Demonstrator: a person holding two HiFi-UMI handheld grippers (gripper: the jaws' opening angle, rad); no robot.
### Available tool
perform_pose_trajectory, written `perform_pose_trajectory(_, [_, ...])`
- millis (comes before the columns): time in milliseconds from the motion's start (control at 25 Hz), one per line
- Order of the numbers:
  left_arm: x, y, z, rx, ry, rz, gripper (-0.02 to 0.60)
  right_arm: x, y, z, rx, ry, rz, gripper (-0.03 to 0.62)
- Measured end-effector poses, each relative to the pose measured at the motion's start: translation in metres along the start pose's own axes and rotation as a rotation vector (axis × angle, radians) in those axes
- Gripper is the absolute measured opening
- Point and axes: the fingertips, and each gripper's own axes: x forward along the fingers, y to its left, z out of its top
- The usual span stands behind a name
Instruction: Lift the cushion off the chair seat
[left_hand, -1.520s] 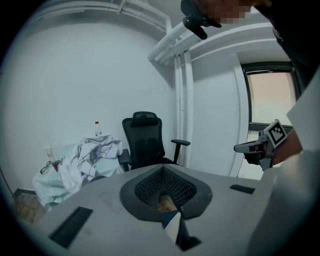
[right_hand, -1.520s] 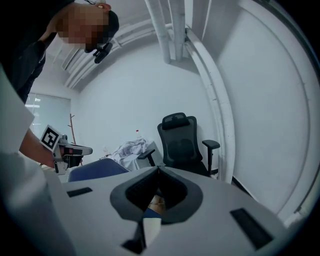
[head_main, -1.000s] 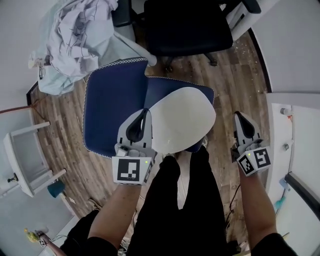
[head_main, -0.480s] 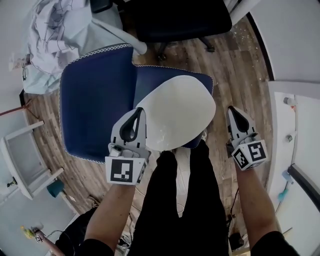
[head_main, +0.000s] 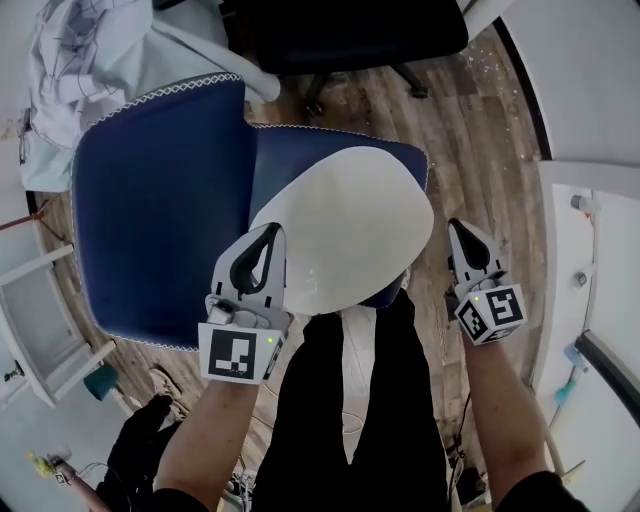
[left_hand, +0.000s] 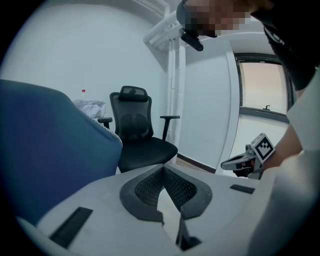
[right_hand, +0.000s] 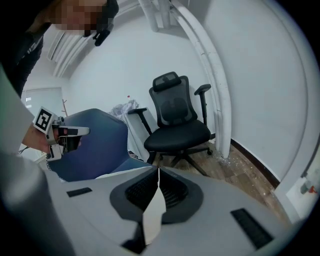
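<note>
head view looks down on a blue chair (head_main: 160, 230) with a pale rounded cushion (head_main: 350, 225) lying on its seat, filling most of it up to the front edge. the left tongs (head_main: 270, 230) hang over the cushion's near left edge; i cannot tell whether they touch it. the right tongs (head_main: 456, 226) are off to the right of the chair, clear of the cushion, above the wooden floor (head_main: 470, 140). the person's legs in black trousers (head_main: 350, 400) stand just in front of the seat, between the two arms.

left gripper view has the left tongs (left_hand: 161, 167) with their tips pressed together and nothing clearly caught there, only a pale sliver in the gap behind the tips. right gripper view shows the same on the right tongs (right_hand: 158, 170): tips meeting, no hold on anything.

beyond the blue chair stands a black office chair (head_main: 350, 35), with a heap of light cloth (head_main: 80, 60) to its left.
</note>
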Motion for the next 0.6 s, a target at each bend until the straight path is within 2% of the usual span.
perform_pose_trajectory(160, [0.003,-0.006,-0.023,-0.042,0.037,-0.007,0.005,0.01,-0.003,-0.024,-0.001,0.018,0.013,0.014])
perform_pose_trajectory(360, [0.007,-0.015,-0.051,-0.052,0.074,-0.041,0.005,0.02,-0.002,-0.05,0.009,0.032,0.05,0.014])
perform_pose_trajectory(480, [0.009,-0.021,-0.057,-0.021,0.077,-0.058,0.005,0.022,-0.005,-0.066,0.024,0.054,0.043,0.017])
perform_pose_trajectory(520, [0.01,-0.024,-0.058,-0.027,0.08,-0.059,0.005,0.022,-0.007,-0.071,0.032,0.063,0.045,0.03])
perform_pose_trajectory(600, [0.013,-0.028,-0.061,-0.053,0.096,-0.063,0.005,0.026,-0.007,-0.079,0.062,0.083,0.065,0.123])
